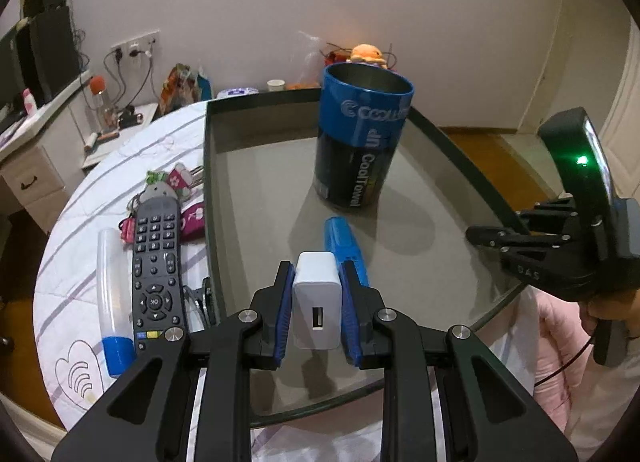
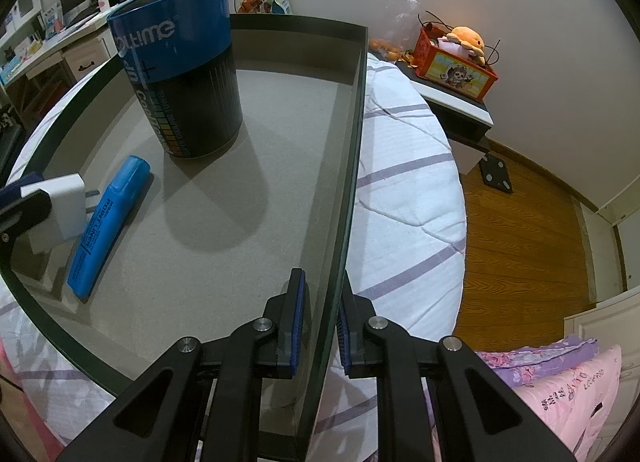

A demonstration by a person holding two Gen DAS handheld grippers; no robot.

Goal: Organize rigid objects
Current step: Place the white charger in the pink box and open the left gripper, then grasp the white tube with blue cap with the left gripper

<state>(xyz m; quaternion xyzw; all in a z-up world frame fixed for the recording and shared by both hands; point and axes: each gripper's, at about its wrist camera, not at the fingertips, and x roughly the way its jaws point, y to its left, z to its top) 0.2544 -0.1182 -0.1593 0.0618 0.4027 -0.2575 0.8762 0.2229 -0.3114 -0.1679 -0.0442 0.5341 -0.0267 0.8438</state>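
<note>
My left gripper (image 1: 316,274) is shut on a white USB charger (image 1: 317,298) and holds it over the grey tray (image 1: 264,166); the charger also shows in the right wrist view (image 2: 66,206). A blue highlighter (image 1: 346,248) lies in the tray just past it, seen too in the right wrist view (image 2: 108,222). A blue and black can (image 1: 360,142) stands upright in the tray, open at the top. My right gripper (image 2: 322,298) is shut on the tray's right wall (image 2: 344,166). It appears in the left wrist view at the right (image 1: 492,236).
Left of the tray on the white quilt lie a black remote (image 1: 156,262), a clear tube with a blue cap (image 1: 112,294), keys with colourful fobs (image 1: 176,190) and a metal clip (image 1: 202,302). A red crate with a plush toy (image 2: 456,62) sits on a side table.
</note>
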